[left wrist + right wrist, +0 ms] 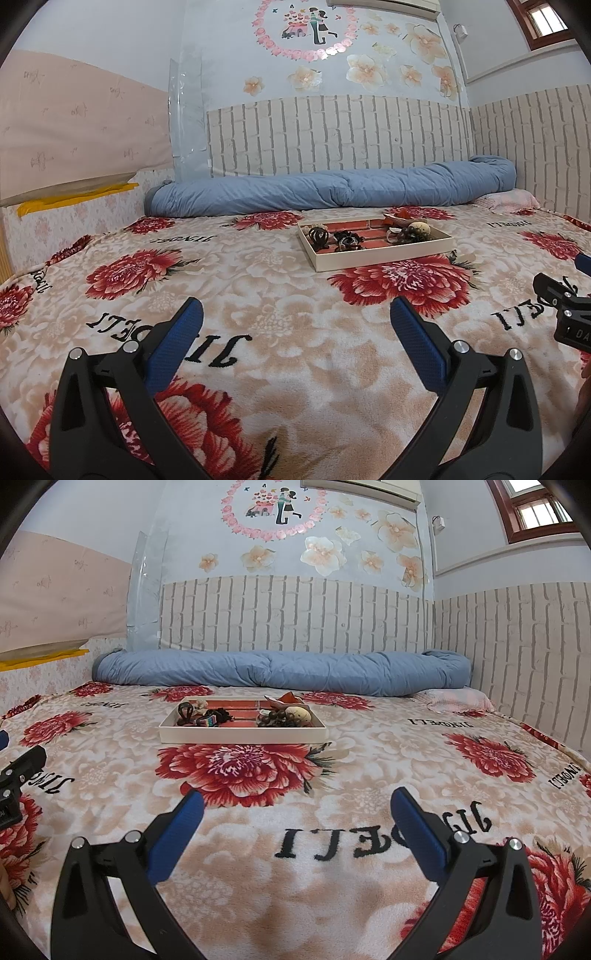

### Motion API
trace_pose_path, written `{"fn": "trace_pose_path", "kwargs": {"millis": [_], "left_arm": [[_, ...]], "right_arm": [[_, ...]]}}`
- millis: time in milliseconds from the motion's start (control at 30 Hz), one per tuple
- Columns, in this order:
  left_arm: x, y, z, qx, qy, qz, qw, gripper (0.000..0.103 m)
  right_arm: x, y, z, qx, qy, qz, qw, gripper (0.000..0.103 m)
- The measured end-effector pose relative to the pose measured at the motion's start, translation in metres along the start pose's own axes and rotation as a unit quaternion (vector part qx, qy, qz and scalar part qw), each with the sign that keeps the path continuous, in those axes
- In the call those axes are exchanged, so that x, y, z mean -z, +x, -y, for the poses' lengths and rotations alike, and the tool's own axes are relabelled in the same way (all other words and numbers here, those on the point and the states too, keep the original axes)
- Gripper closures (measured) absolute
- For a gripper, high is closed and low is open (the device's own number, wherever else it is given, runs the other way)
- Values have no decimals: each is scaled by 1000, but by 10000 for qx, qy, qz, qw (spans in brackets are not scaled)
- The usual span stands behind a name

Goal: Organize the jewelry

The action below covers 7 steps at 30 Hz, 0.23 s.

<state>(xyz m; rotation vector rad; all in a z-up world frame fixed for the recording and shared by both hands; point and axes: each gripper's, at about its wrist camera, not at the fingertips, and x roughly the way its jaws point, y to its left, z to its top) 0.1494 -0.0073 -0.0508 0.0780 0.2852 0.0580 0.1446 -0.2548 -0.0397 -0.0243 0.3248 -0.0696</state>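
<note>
A shallow cream tray (384, 253) (243, 736) with a red brick-pattern lining lies on the flowered bedspread. Inside it I see a dark hair claw (318, 235) (185, 714), a tangle of dark hair ties (347, 240) (216, 716), a string of brown beads (406, 232) (277, 718) and a pale round piece (419, 226) (298, 713). My left gripper (295, 314) hovers open well short of the tray, nothing between its blue fingers. My right gripper (295, 805) is likewise open and empty, the tray ahead and slightly left. The right gripper's black body (565, 306) shows at the left view's edge.
A rolled blue quilt (332, 188) (284, 672) lies along the brick-pattern wall behind the tray. A pink pillow (458, 700) sits at the far right corner. A padded headboard (74, 129) rises on the left. The flowered blanket (332, 775) spreads between grippers and tray.
</note>
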Motion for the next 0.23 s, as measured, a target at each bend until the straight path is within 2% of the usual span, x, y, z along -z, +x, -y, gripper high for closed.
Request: {"fn": "trace_pose_path", "kwargs": {"millis": [233], "left_arm": [[0, 0, 0, 10, -22, -15, 10000, 5]], "right_arm": [[0, 0, 0, -2, 4, -3, 10000, 4]]}}
